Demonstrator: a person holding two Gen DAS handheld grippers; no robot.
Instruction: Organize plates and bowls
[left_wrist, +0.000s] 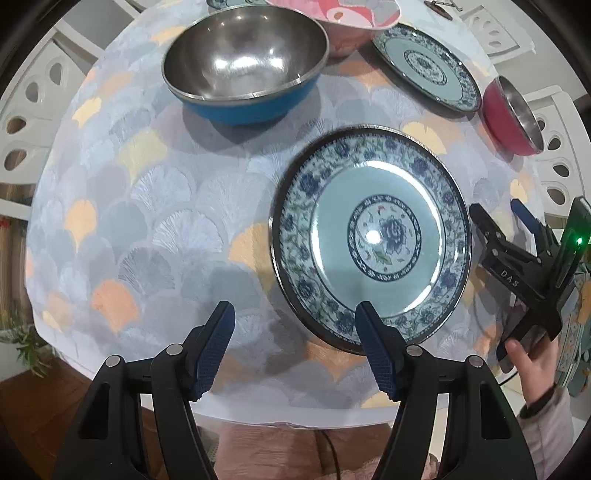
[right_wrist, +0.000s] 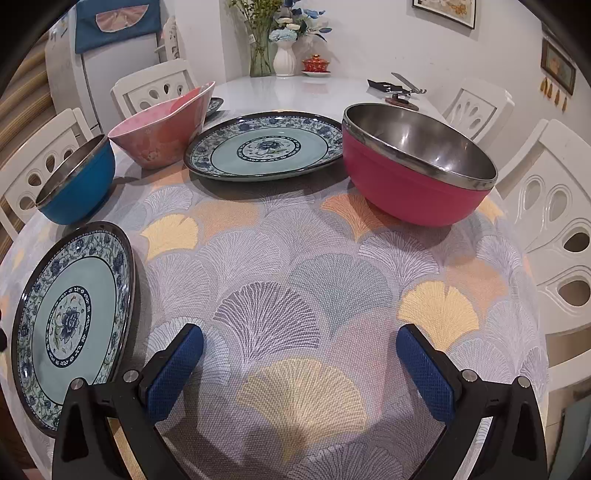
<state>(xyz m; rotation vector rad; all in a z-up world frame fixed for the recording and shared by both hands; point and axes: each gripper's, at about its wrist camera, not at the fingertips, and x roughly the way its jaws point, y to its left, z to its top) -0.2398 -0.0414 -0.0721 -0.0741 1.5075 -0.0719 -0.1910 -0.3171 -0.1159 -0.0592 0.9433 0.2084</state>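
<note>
Left wrist view: left gripper (left_wrist: 295, 321) hovers part-open and empty above the near plate (left_wrist: 371, 236).
Right gripper (right_wrist: 299, 354) gapes empty; next, likely grasp that plate's rim for stacking.

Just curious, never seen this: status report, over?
Both grippers open, empty: left gripper, right gripper. Near plate flat on tablecloth. Nothing blocking.

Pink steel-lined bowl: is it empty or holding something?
Empty. The pink steel-lined bowl stands upright on the patterned tablecloth, its shiny inside bare.
</note>
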